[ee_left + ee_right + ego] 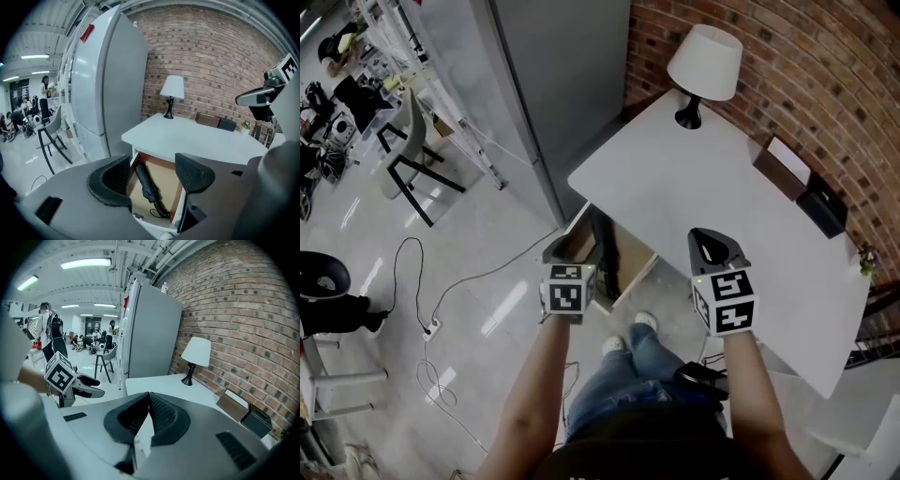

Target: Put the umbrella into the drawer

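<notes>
Left gripper view, umbrella [149, 187] inside open drawer [165, 179]

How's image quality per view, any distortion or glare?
Head view: mild bowing of the brick wall, glare streaks on the floor. Left gripper view: strong fisheye, black corners; umbrella readable in the shaded drawer. Right gripper view: same fisheye, ceiling lights blown out.

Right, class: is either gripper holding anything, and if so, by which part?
Nothing is held. Left gripper open, right gripper shut empty; the umbrella lies in the drawer.
</notes>
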`<move>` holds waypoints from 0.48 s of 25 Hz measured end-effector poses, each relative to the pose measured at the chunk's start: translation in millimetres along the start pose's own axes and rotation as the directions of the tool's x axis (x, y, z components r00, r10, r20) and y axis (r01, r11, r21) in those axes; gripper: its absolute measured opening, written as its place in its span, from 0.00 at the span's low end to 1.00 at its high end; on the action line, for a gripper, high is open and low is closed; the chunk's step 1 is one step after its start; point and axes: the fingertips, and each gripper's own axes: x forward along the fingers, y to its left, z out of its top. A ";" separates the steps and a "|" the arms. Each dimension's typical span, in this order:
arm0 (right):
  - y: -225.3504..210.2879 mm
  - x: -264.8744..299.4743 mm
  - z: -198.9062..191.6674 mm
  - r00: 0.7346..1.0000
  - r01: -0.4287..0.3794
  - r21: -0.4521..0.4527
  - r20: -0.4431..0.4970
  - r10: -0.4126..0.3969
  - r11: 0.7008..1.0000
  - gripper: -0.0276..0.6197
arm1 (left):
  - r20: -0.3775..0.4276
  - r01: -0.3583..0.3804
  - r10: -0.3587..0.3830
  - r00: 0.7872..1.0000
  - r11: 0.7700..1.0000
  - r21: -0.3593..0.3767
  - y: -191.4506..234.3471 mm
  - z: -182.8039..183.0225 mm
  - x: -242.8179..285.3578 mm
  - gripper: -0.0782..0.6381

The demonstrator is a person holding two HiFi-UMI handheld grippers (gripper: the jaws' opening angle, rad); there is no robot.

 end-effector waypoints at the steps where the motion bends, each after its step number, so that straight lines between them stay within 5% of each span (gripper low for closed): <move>1: 0.5 -2.1 1.8 1.000 -0.001 0.008 0.005 0.001 1.000 0.04 | 0.014 0.003 -0.003 1.000 1.000 0.016 -2.4 6.2 -4.0 0.51; 12: -1.8 -17.6 29.4 0.995 -0.031 -0.007 0.091 0.032 0.999 0.04 | 0.142 -0.034 0.022 0.990 0.996 0.083 -16.1 57.8 -46.6 0.51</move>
